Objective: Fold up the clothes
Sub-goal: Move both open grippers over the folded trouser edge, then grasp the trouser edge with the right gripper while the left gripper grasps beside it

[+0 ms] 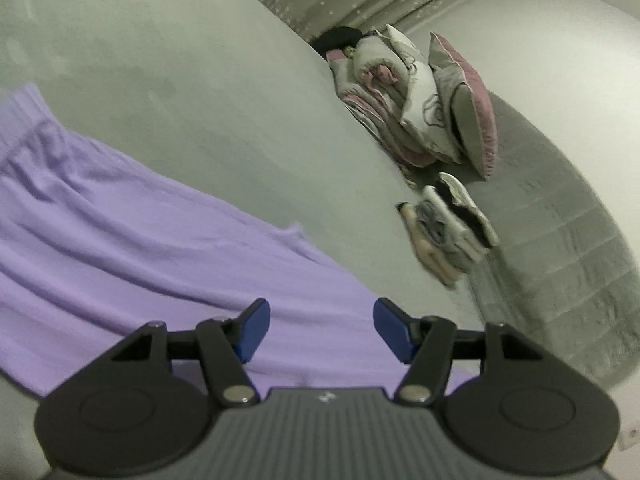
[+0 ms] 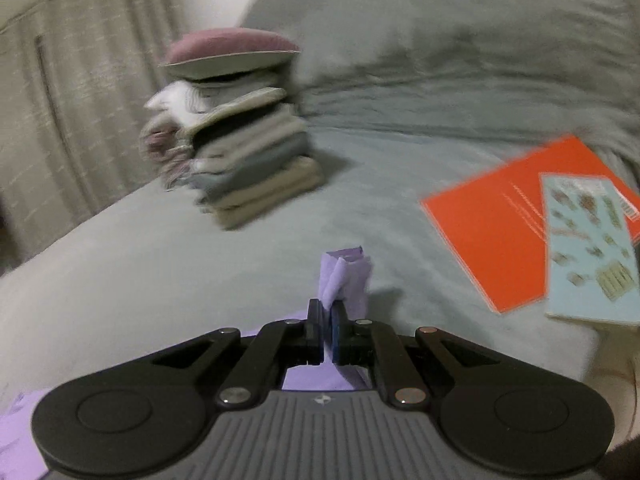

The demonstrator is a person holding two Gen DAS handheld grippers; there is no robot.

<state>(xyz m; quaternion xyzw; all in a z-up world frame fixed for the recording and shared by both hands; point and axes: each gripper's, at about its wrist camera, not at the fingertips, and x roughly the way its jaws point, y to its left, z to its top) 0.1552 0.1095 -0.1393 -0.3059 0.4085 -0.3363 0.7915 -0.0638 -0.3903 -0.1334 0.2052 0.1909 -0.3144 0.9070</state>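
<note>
The right gripper (image 2: 327,336) has its jaws pinched nearly together on a bunched edge of the lilac garment (image 2: 345,280), a small tuft of cloth standing up past the pads at twelve o'clock. More of the same fabric trails under the tool toward seven o'clock. That grip on an edge suits carrying it across for a fold, as I judge it. The tool points forward and somewhat down over the grey-green bedspread (image 2: 160,248). Beyond the tuft, at eleven o'clock, stands a stack of folded laundry (image 2: 248,160) topped by a mauve cushion (image 2: 228,46). At three o'clock an orange booklet (image 2: 504,216) lies on the bed with a pale blue illustrated card (image 2: 588,248) overlapping its far side.

The left gripper (image 1: 320,330) has its jaws about half apart and holds nothing; the blue pads (image 1: 252,334) hover just above the cloth. In this view the lilac garment (image 1: 120,232) lies spread and rippled across the bed from nine o'clock down to the jaws, its gathered waistband end toward ten o'clock. The open jaws over the near edge look ready to take a second hold, so both ends could be lifted together. This tool is rolled, the bed horizon slanting across the view, and dips toward the fabric. At two o'clock lie a heap of pillows and bedding (image 1: 420,100) and a smaller folded pile (image 1: 448,228), well apart from the garment.
</note>
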